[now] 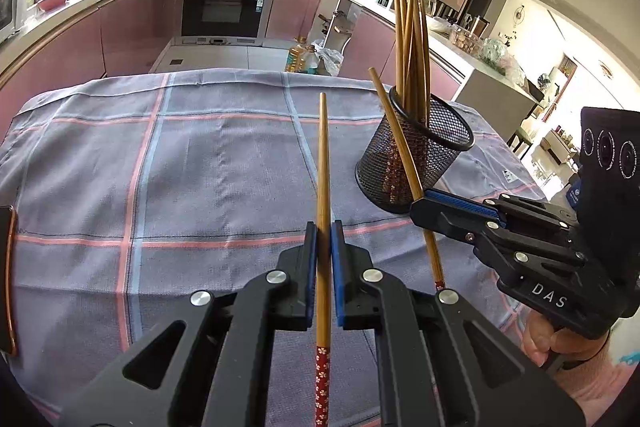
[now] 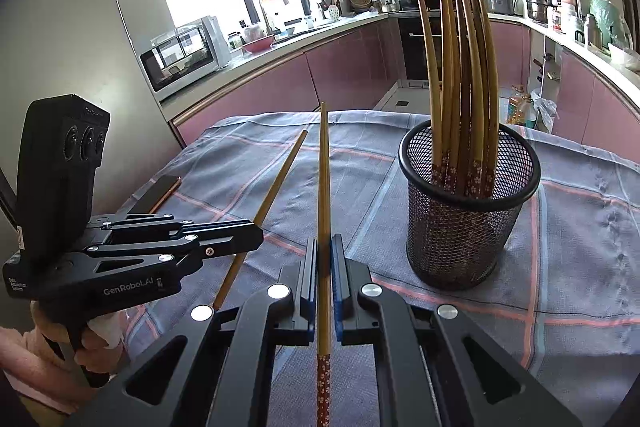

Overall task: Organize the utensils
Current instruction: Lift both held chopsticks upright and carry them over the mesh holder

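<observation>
My left gripper (image 1: 324, 227) is shut on a wooden chopstick (image 1: 323, 163) with a red flowered handle end; the tip points forward over the table. My right gripper (image 2: 324, 241) is shut on a second chopstick (image 2: 323, 179) the same way. A black mesh cup (image 2: 470, 211) stands on the checked cloth to the right and holds several chopsticks (image 2: 464, 75), tips up. In the left wrist view the cup (image 1: 416, 163) is ahead on the right, with the right gripper (image 1: 420, 203) and its chopstick (image 1: 394, 131) just in front of it. The left gripper (image 2: 256, 235) shows at left in the right wrist view.
The table carries a grey-blue cloth (image 1: 180, 167) with pink and blue lines. A dark phone (image 2: 158, 193) lies near its left edge; it also shows in the left wrist view (image 1: 7, 279). Kitchen counters, an oven (image 1: 226, 5) and floor lie beyond the far edge.
</observation>
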Tool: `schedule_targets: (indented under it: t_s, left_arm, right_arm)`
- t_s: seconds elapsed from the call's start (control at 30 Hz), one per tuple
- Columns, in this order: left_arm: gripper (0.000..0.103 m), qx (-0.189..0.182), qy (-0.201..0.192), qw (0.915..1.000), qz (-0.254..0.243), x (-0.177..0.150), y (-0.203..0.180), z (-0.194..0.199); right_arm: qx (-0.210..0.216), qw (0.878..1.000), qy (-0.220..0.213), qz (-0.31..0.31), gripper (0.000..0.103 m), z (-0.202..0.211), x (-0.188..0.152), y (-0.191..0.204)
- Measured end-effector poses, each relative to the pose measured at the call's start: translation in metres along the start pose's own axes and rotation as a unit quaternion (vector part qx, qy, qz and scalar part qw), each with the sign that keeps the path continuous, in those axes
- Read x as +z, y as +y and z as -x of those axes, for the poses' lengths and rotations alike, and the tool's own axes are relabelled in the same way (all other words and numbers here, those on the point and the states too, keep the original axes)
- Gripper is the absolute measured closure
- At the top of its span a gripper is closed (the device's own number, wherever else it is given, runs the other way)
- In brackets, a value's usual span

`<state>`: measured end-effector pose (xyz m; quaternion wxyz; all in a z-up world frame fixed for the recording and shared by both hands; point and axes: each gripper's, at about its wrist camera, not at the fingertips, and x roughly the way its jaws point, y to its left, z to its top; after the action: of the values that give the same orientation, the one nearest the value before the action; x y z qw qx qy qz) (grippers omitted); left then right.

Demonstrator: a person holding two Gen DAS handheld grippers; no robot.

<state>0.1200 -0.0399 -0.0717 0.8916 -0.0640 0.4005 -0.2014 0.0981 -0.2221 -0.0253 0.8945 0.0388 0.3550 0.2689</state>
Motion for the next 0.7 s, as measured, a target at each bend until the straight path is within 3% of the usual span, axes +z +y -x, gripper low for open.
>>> schedule_targets:
  t_s: [0.7]
  left_arm:
    - [0.095,-0.05,-0.039,0.9978,-0.019,0.017,-0.017,0.03]
  right_arm:
    - [-0.008,0.998,-0.059,-0.004,0.097,0.037,0.02,-0.012]
